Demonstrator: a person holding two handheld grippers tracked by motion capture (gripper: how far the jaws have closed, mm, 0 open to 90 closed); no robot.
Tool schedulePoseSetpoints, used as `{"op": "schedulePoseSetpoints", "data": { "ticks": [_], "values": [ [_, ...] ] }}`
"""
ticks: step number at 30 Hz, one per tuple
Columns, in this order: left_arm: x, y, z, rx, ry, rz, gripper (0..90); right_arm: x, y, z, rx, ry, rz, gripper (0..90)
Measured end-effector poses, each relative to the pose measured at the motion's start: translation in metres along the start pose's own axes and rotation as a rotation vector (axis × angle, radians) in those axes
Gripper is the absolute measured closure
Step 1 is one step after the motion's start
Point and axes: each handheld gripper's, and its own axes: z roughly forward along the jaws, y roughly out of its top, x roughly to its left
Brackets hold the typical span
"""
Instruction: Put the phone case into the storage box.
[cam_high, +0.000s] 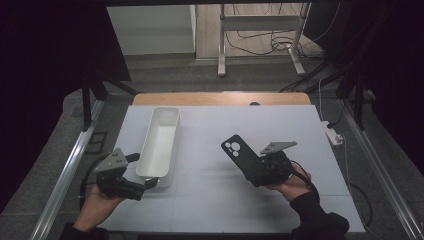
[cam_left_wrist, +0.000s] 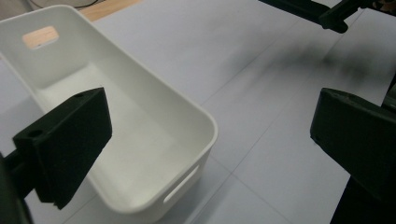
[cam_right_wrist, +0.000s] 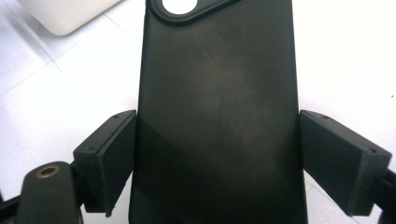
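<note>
Gripping a black phone case across its width, the right hand-held gripper carries it clear of the desk, well to the right of the white bin. Both pads press the case's long edges, with its camera cut-out pointing away from the hand. That hold likely keeps the case flat and steady so it can be lowered into the bin. The right hand sits palm-up under the tool, the wrist angled toward the bin.

At the bin's near end, the left hand-held gripper is released, its jaws spread wide with nothing between them. One jaw hangs over the bin's inside and the other stands outside the near wall, probably ready to clamp that wall and steady the bin. The left hand cradles its tool from below, aimed at the bin's near corner.
</note>
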Motion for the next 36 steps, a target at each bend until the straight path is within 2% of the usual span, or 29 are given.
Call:
{"op": "schedulePoseSetpoints", "data": {
  "ticks": [4,10,19,26,36],
  "values": [
    [0.000,0.008,0.008,-0.005,-0.019,0.024,0.0,0.001,-0.001,-0.006,-0.022,0.011,0.002,15.0],
    [0.000,0.020,0.021,-0.023,-0.061,0.041,0.0,0.004,-0.003,-0.012,-0.043,0.022,-0.002,14.9],
    [-0.002,0.034,0.039,-0.026,-0.105,0.067,0.0,0.009,-0.006,-0.020,-0.064,0.034,-0.007,14.9],
    [-0.001,0.046,0.054,-0.049,-0.153,0.059,0.0,0.012,-0.009,-0.025,-0.075,0.044,-0.005,14.9],
    [-0.005,0.060,0.073,-0.048,-0.182,0.089,0.0,0.015,-0.012,-0.029,-0.086,0.054,-0.014,14.9]
  ]
}}
